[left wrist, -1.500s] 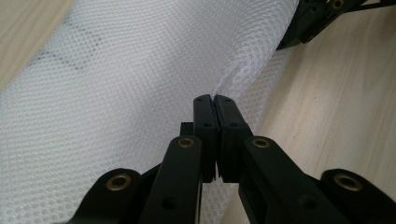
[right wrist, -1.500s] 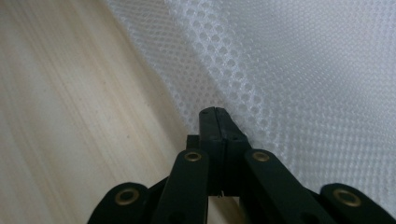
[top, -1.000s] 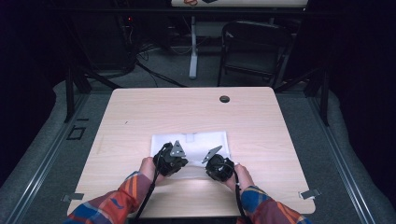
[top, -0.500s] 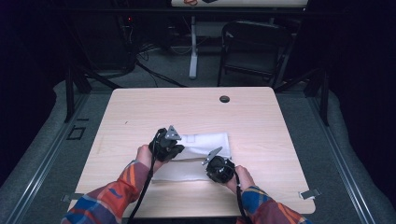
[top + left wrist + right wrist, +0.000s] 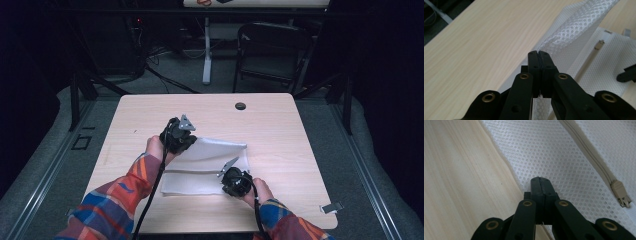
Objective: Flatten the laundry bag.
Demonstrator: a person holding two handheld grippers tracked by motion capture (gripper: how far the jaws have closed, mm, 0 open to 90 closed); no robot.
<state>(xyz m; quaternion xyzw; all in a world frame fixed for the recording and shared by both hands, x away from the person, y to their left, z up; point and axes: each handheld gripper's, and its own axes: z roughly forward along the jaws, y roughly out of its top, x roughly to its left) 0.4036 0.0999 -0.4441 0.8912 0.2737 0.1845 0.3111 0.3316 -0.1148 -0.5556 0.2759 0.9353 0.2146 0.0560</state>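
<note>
Both tongs [image 5: 539, 53] [image 5: 541, 181] pinch the mesh bag's [image 5: 210, 155] edges.

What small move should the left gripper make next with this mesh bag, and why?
Probably carry the left gripper on across toward the right gripper, then lower. Its jaws are clamped on an edge of the white mesh bag, which is lifted and curling over the part flat on the table. The right gripper, shut on the near edge, pins it, so a fold looks underway.

Tabletop [image 5: 280, 125] bare around mesh bag [image 5: 210, 170] — only a grommet [image 5: 240, 106].
</note>
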